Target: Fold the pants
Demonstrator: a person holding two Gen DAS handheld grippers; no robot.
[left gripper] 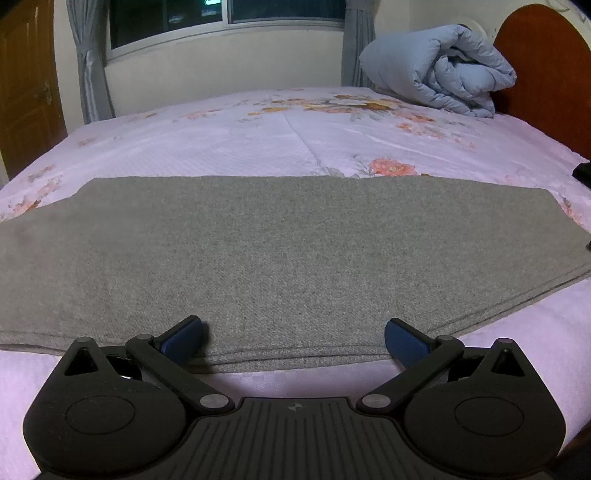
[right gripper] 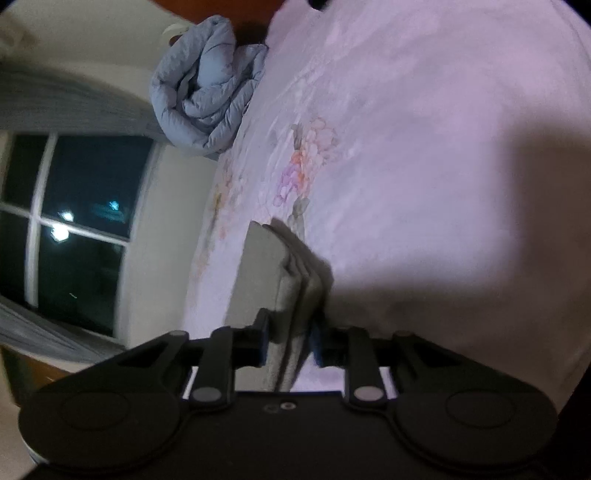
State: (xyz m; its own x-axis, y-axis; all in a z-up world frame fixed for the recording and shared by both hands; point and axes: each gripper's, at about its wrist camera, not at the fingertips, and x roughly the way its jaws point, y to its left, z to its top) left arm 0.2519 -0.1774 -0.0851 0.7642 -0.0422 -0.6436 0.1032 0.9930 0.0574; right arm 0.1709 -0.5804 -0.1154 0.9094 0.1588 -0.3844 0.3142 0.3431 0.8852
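Note:
Grey pants (left gripper: 236, 258) lie folded lengthwise across the pink floral bed sheet (left gripper: 258, 140), filling the middle of the left wrist view. My left gripper (left gripper: 293, 338) stands open at their near edge, its blue pads wide apart and nothing between them. In the right wrist view, rolled on its side, my right gripper (right gripper: 288, 341) is shut on the end of the grey pants (right gripper: 266, 266), with several stacked layers pinched between its blue pads. The rest of the pants is hidden behind that end.
A rolled pale blue duvet (left gripper: 439, 70) lies at the far right by the wooden headboard (left gripper: 546, 74). Behind the bed are a dark window (left gripper: 225, 18) and grey curtains (left gripper: 88, 74). A wooden door (left gripper: 26, 88) stands at the left. A small dark object (left gripper: 583, 171) shows at the right edge.

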